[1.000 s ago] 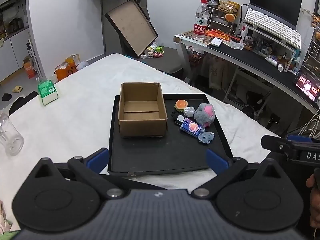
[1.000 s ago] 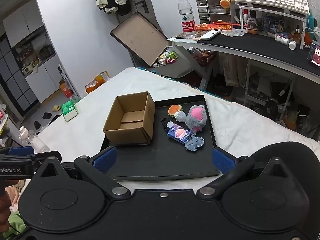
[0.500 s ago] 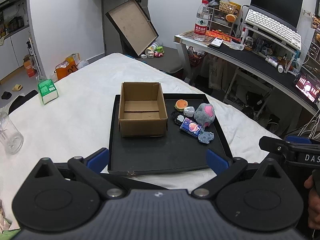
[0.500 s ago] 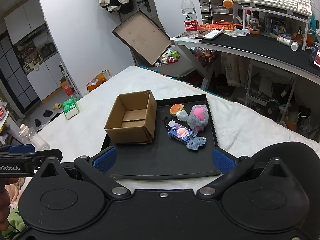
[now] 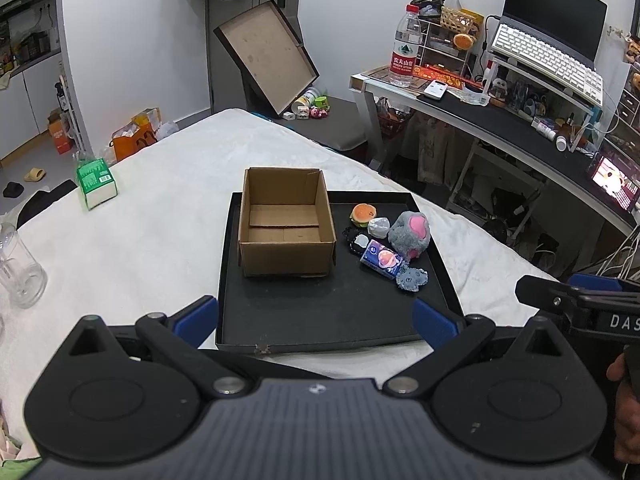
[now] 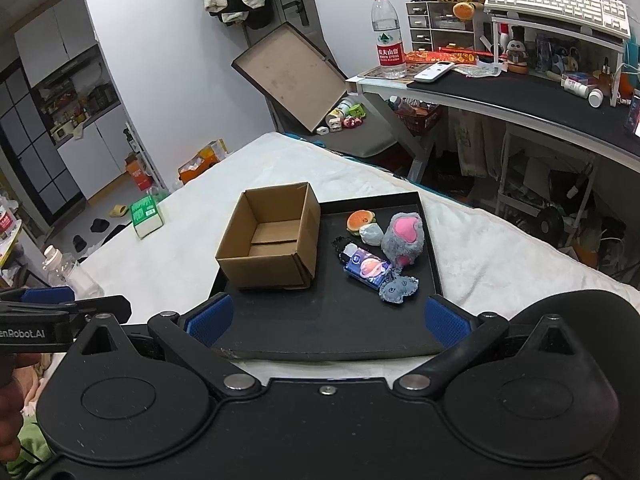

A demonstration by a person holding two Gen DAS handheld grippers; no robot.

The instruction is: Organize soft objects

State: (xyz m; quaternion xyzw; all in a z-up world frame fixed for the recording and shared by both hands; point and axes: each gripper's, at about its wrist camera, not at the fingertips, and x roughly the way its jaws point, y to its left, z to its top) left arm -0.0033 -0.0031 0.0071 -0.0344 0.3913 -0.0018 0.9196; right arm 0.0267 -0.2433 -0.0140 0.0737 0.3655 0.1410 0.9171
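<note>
An open, empty cardboard box (image 5: pixel 285 228) (image 6: pixel 272 240) stands on the left of a black tray (image 5: pixel 332 312) (image 6: pixel 332 320) on a white bed. To its right lie a grey-and-pink plush (image 5: pixel 410 234) (image 6: pixel 402 238), a burger toy (image 5: pixel 363 214) (image 6: pixel 360 220), a small white-grey lump (image 5: pixel 379 227) (image 6: pixel 371 234), a blue tissue pack (image 5: pixel 381 263) (image 6: pixel 367 270), a small blue-grey plush (image 5: pixel 412 278) (image 6: pixel 398 290) and a black item (image 5: pixel 354 240) (image 6: pixel 342 245). My left gripper (image 5: pixel 316 320) and right gripper (image 6: pixel 326 318) are open and empty, before the tray's near edge.
A green carton (image 5: pixel 96 182) (image 6: pixel 147 216) and a clear glass (image 5: pixel 18 268) sit on the bed at left. A desk (image 5: pixel 500 120) with bottle, keyboard and clutter stands right. A tilted box lid (image 5: pixel 266 56) leans behind the bed.
Both grippers have shifted slightly; the right wrist view has drifted a little so the tray sits lower. Nothing on the tray has moved.
</note>
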